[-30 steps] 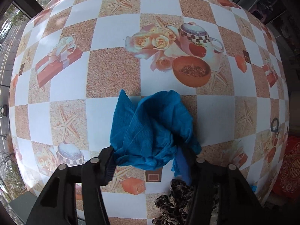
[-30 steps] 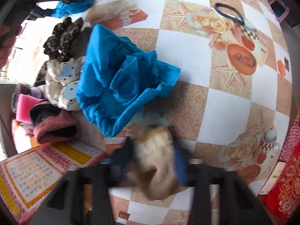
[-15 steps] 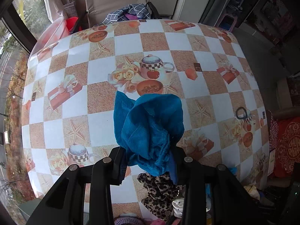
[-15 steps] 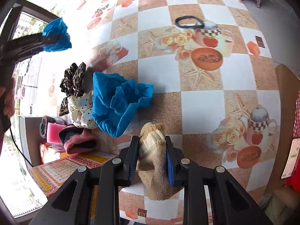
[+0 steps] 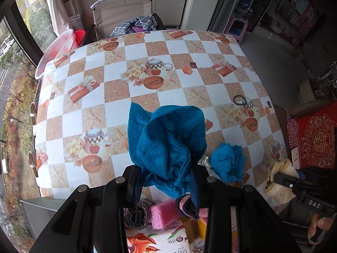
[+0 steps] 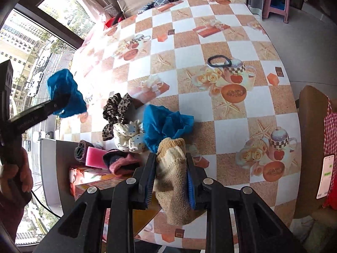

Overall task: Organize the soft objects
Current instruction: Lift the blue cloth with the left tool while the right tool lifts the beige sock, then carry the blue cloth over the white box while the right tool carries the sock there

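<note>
My left gripper (image 5: 166,181) is shut on a bunched blue cloth (image 5: 166,143) and holds it well above the checkered table (image 5: 181,97). From the right wrist view the same blue cloth (image 6: 65,93) hangs from the left gripper at the far left. My right gripper (image 6: 170,168) is shut on a beige sock (image 6: 171,175), also lifted off the table. A second blue cloth (image 6: 164,124) lies crumpled on the table just beyond the sock, and it shows as a blue cloth (image 5: 227,162) low right in the left wrist view.
Near the table's front edge lie a leopard scrunchie (image 6: 118,107), a white dotted scrunchie (image 6: 128,137), a pink sponge (image 6: 94,157), a pink-and-navy sock (image 6: 122,162) and a printed box (image 6: 92,179). A black hair tie (image 6: 219,61) rests farther back. A chair (image 5: 126,14) stands behind the table.
Both grippers have risen well above the table, each carrying its piece. The left lifted the blue cloth off the surface; the right gripped the beige sock and raised it.
</note>
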The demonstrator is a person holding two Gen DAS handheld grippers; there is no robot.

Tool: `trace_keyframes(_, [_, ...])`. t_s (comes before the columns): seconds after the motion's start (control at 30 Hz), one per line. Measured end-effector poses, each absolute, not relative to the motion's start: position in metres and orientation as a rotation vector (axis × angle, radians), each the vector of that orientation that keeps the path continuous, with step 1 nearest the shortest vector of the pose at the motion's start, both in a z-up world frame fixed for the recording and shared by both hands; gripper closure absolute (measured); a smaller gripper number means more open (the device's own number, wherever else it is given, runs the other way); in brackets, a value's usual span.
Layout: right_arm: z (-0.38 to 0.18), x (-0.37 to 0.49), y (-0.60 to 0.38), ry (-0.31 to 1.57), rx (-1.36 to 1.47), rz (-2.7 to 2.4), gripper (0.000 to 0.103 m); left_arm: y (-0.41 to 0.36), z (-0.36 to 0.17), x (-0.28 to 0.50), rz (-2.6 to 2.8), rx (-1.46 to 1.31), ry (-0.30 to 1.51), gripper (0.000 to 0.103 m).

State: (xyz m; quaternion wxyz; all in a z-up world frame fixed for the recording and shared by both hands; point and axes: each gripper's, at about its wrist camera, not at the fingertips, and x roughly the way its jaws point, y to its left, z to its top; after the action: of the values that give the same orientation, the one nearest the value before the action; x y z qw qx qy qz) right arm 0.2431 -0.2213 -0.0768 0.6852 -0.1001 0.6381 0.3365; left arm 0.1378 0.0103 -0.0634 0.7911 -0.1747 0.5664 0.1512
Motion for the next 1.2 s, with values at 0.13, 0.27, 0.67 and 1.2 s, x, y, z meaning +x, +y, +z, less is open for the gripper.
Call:
trace_keyframes(0.13, [-0.047,0.222,-0.21,1.379,-0.226,0.801,0.075,-0.004,-0.047,0.107,0.317,-0.354,1.212,0.064])
trace_keyframes(0.27, [-0.023,0.196,-0.205,1.351,-0.226,0.837,0.075,-0.02,-0.033,0.073,0.304,-0.33,1.205,0.064])
trace_keyframes(0.67, [0.01,0.105,-0.197,1.328,-0.277,0.896,0.075,-0.057,-0.016,-0.019,0.246,-0.315,1.213,0.063])
trace_keyframes(1.2, [0.001,0.007,-0.145,1.356,-0.405,1.046,0.075,-0.042,-0.01,-0.121,0.363,-0.408,1.174,0.063])
